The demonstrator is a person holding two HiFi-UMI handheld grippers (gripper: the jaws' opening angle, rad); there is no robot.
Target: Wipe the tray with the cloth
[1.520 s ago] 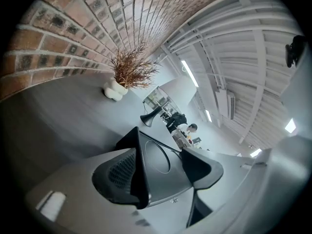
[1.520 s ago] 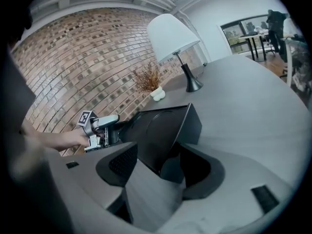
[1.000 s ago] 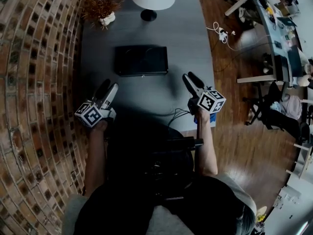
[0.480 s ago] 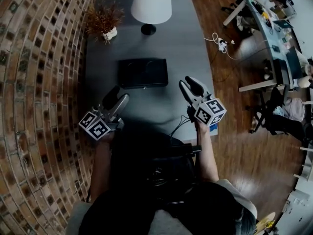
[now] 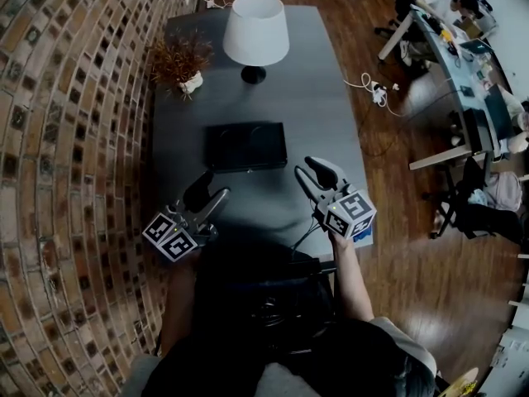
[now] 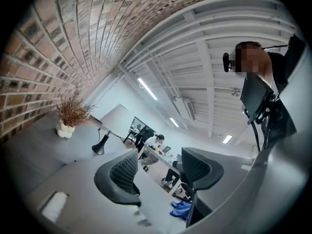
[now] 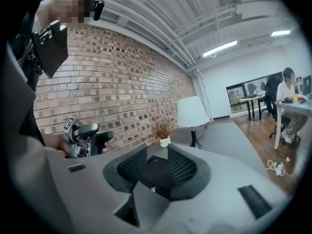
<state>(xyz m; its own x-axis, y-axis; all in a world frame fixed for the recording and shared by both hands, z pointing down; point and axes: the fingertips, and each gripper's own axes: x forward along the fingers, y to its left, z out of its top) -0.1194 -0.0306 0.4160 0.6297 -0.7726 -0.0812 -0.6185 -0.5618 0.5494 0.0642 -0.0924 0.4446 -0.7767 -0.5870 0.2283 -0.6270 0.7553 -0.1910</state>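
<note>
Head camera looks steeply down from above the person onto the worktop [image 5: 331, 122]. Cameras on the left claw [image 5: 213, 187] and right claw [image 5: 307, 170] skim low across it; all 3 views share the white lamp [image 5: 256, 27].

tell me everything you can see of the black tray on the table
The tray is a flat, dark, matte rectangle with a low rim and a small pale mark on the edge nearest the person. It lies flat around the middle of the grey table, long side across. Nothing visible lies on it or touches it.
</note>
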